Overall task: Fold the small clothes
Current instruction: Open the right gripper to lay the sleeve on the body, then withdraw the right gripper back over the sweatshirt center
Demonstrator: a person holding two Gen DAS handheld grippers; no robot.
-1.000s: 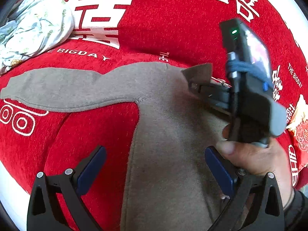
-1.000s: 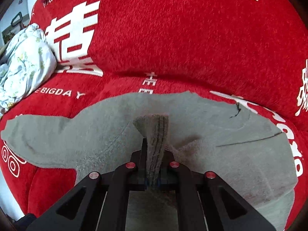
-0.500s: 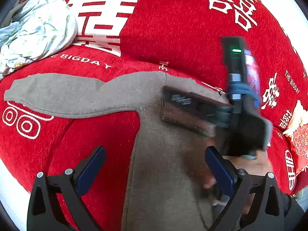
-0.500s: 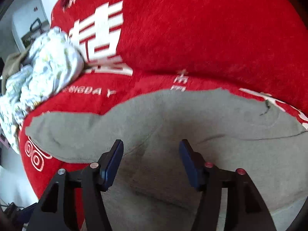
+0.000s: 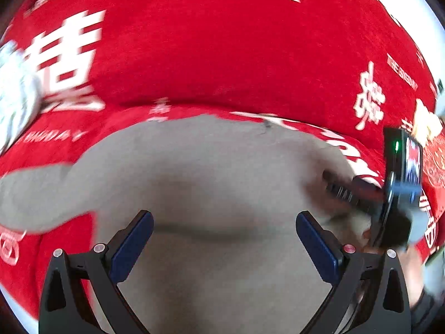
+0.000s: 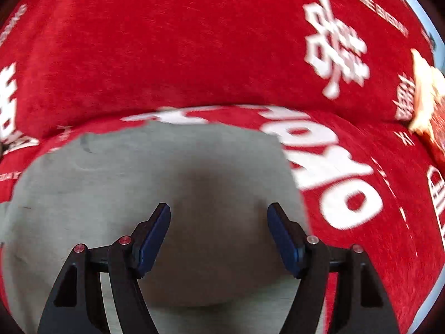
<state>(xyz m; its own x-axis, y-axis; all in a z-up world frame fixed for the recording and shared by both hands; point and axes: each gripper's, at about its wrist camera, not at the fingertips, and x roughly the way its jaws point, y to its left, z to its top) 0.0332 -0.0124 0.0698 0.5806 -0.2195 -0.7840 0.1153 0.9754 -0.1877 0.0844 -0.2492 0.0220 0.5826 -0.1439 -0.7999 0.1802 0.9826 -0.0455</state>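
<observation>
A small grey garment (image 5: pixel 211 172) lies flat on the red sofa cover; it also fills the lower left of the right wrist view (image 6: pixel 155 172). One grey sleeve (image 5: pixel 36 192) stretches out to the left. My left gripper (image 5: pixel 222 242) is open and empty just above the garment's body. My right gripper (image 6: pixel 218 236) is open and empty over the garment near its right edge. The right gripper with its phone also shows in the left wrist view (image 5: pixel 345 189), low over the garment's right side.
The red cover (image 5: pixel 222 50) with white lettering rises as a sofa back behind the garment. A pale floral cloth (image 5: pixel 14 97) lies at the far left. A gold and red cushion (image 6: pixel 428 103) sits at the far right.
My right gripper let go of the grey fold it held, opened, and swung right to the garment's right edge. My left gripper moved right, over the garment's body. The folded piece now lies flat.
</observation>
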